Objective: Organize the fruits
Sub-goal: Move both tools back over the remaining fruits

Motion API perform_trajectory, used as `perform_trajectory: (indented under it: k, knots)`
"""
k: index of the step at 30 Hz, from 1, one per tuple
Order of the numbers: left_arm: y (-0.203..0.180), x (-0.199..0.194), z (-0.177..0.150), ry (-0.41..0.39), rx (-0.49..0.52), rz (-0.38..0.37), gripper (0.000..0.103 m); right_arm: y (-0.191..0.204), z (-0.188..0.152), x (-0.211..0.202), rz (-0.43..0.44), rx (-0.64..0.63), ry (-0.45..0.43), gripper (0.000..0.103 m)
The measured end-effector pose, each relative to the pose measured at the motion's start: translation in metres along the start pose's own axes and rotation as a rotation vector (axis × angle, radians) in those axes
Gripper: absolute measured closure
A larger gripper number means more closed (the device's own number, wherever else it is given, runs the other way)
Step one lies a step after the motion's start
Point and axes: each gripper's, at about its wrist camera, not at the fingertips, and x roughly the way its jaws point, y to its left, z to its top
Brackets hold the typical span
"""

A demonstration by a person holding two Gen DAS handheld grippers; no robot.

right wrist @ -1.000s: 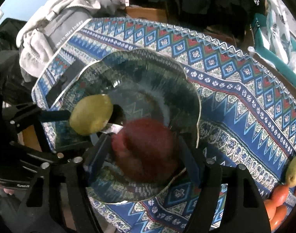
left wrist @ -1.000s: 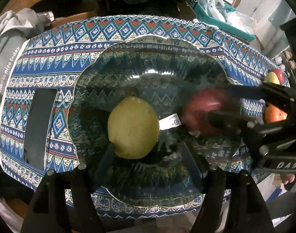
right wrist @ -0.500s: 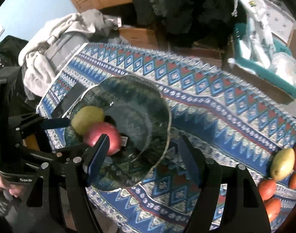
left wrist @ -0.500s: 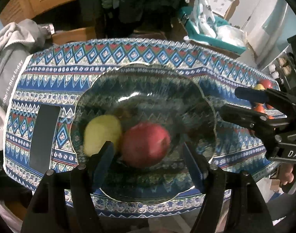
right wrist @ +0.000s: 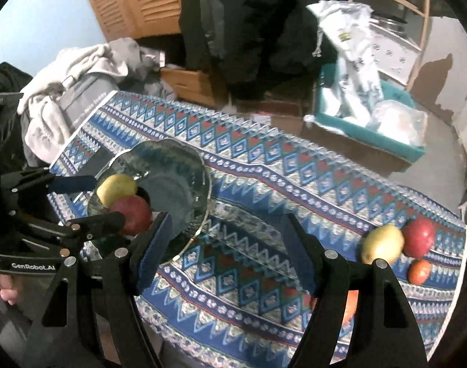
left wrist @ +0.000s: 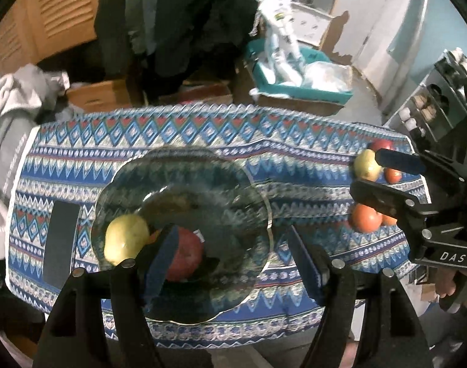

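A clear glass plate [left wrist: 233, 190] [right wrist: 184, 165] lies on the patterned tablecloth. In it, side by side, rest a yellow fruit [left wrist: 126, 239] [right wrist: 117, 188] and a red apple [left wrist: 187, 257] [right wrist: 132, 217]. My left gripper [left wrist: 233, 260] [right wrist: 107, 199] hovers above the plate's near edge, its jaws opening, with nothing between them. My right gripper [right wrist: 227, 251] [left wrist: 367, 173] is open and empty over bare cloth right of the plate. At the cloth's right end lie a yellow fruit [right wrist: 382, 243], a red apple [right wrist: 417, 237] and small orange fruits [right wrist: 419, 271].
A flat black rectangle [left wrist: 61, 245] lies on the cloth left of the plate. Grey clothing [left wrist: 6, 122] is heaped off the table's left end. A teal bin [left wrist: 295, 82] with bags and cardboard boxes stand beyond the far edge.
The right gripper let go of the red apple, which now lies beside the yellow fruit. Both grippers rose and drew back from the plate; the right one swung right.
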Motion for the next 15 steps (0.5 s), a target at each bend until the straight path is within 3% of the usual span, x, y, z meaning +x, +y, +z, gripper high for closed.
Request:
perform_trajectory:
  k: [15]
  knots:
    - [-0.062,-0.011,0.011,-0.049,0.111,-0.009,0.023,-0.055,-0.024,-0.061,-0.066,0.072,-0.056,0.026]
